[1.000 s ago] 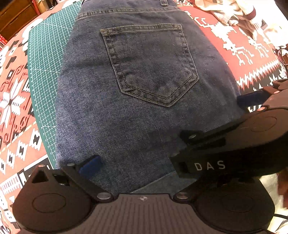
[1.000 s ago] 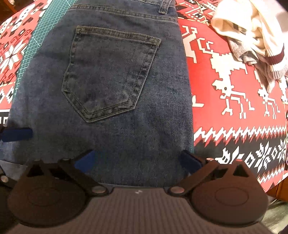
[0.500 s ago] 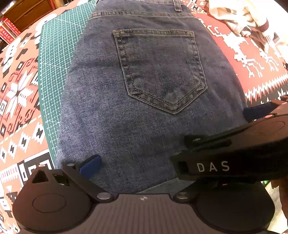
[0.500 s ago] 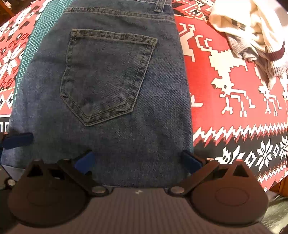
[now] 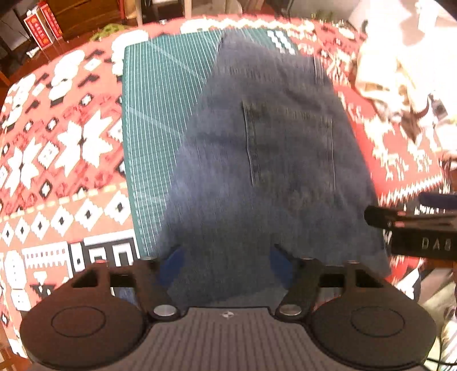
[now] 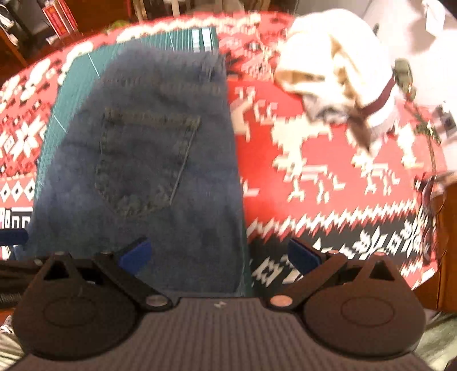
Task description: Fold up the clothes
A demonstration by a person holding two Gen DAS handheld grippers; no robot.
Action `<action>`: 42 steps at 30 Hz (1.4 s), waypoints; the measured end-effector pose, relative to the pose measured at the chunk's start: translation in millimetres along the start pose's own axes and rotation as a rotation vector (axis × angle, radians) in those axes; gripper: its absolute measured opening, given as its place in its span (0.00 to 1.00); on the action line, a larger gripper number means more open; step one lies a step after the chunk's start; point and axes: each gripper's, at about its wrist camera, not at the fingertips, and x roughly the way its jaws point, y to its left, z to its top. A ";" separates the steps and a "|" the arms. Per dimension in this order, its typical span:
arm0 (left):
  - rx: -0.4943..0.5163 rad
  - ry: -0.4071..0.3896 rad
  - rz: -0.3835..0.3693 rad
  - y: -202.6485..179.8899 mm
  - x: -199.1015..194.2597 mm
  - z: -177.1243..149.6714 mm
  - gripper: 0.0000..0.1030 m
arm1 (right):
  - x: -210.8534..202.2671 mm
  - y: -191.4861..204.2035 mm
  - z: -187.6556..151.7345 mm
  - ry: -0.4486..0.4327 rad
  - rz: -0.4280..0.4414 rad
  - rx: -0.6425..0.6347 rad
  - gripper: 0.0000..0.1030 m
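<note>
Folded dark blue jeans (image 5: pixel 257 177) lie flat on a green cutting mat (image 5: pixel 154 120), back pocket up; they also show in the right wrist view (image 6: pixel 148 159). My left gripper (image 5: pixel 225 265) is open and empty above the near edge of the jeans. My right gripper (image 6: pixel 218 254) is open and empty above the jeans' near right corner; it shows at the right edge of the left wrist view (image 5: pixel 414 222). Both views are motion-blurred.
A red patterned tablecloth (image 6: pixel 328 177) covers the table. A crumpled cream garment with a maroon stripe (image 6: pixel 342 71) lies at the far right. Small items (image 6: pixel 428 131) sit near the right table edge. Furniture and red boxes (image 5: pixel 42 25) stand behind the table.
Both grippers have pulled back and up from the jeans, so more of the table shows. The right gripper has moved apart from the left one. Both stay open.
</note>
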 end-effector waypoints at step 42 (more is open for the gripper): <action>-0.120 -0.052 -0.172 64.0 58.1 57.4 0.01 | 71.3 37.4 52.9 -0.014 0.151 0.038 0.02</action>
